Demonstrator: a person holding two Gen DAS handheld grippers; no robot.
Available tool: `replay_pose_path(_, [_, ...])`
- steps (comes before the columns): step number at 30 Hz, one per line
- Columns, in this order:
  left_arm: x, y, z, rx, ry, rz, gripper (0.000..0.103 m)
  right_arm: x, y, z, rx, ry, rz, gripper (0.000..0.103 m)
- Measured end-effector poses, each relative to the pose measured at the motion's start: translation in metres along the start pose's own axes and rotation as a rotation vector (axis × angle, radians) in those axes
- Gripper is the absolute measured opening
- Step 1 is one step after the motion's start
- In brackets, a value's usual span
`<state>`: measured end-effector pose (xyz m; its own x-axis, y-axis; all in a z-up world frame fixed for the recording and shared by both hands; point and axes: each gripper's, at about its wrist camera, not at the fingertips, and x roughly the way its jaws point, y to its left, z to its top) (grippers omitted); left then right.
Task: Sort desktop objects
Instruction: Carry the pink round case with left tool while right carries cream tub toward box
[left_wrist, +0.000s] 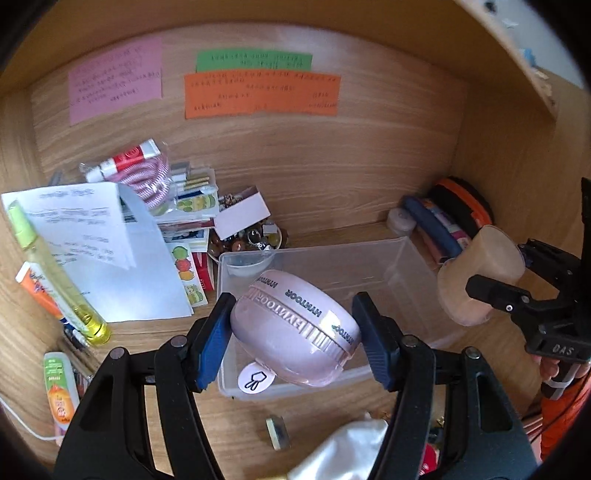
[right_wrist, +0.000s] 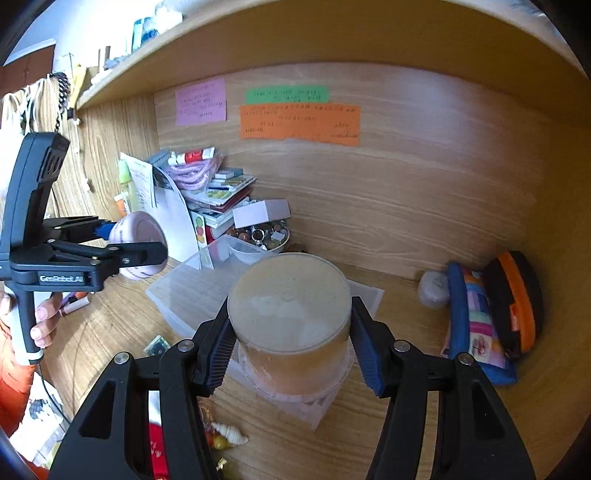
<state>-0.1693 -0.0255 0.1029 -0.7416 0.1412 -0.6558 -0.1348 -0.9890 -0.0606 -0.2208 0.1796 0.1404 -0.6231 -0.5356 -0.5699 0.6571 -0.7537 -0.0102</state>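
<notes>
Your left tongs (left_wrist: 295, 328) clamp the pale pink, glossy oval plastic case (left_wrist: 295, 328) across its smooth sides, above the clear plastic bin (left_wrist: 406, 258) at the middle of the wooden table (left_wrist: 332, 398). It looks light, rigid and slippery, so squeeze at the widest band. Your right tongs (right_wrist: 291, 343) hold the translucent round plastic tub (right_wrist: 291, 314), probably light, slightly flexible; grip mid-wall.

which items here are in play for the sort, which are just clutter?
In play:
left hand-held gripper holding pink case
right hand-held gripper holding round tub
clear bin

Clutter:
sticky notes
paper pile
pouches
</notes>
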Motion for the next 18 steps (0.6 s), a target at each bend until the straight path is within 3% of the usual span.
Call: replay_pose_path(18, [0.094, 0.017, 0.009, -0.002, 0.169, -0.006, 0.064, 0.091, -0.015, -0.001, -0.006, 0.157, 0.027, 0.054])
